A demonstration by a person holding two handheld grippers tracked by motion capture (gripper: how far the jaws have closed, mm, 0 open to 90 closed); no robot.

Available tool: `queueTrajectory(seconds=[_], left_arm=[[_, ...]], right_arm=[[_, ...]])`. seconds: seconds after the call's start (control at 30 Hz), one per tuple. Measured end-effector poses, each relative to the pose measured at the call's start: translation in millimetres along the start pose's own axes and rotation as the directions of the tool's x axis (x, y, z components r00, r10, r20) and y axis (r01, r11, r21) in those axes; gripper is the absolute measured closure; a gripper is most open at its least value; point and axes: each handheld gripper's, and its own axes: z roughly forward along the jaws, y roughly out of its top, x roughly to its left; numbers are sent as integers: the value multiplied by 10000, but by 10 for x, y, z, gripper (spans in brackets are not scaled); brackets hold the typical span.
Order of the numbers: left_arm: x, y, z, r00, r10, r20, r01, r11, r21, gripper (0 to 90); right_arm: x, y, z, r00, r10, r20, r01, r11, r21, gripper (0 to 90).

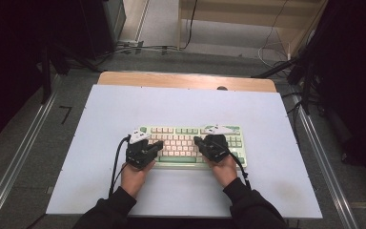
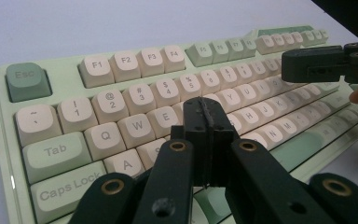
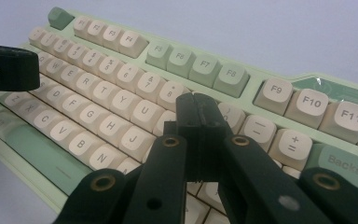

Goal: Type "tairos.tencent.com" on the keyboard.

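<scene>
Nearest the lens: dark sleeves and bare hands entering at 6 o'clock of the high view. Left gripper [image 1: 155,144] at about 8 o'clock of the keyboard [image 1: 190,131], right gripper [image 1: 199,141] at about 4 o'clock, tips pointed inward at each other over the key rows, apart. Jaws of both pressed together, nothing between. Left gripper [image 2: 204,116] low over the letter rows near E and R, contact with the keys not clear. Right gripper [image 3: 197,114] over the keys just right of U and J, contact likewise not clear. Pale green keyboard with cream and green caps, flat on a white board [image 1: 124,102], slightly right of centre, long side across. Wooden table edge [image 1: 171,78] at 12 o'clock beyond the board.
</scene>
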Motion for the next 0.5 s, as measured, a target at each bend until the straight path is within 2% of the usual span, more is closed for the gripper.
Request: queueTrajectory(seconds=[0.5], left_arm=[[1, 0, -5, 10000, -39, -5, 39, 10000, -19, 900]], right_arm=[[51, -8, -55, 9997, -216, -130, 215, 9997, -89, 876]])
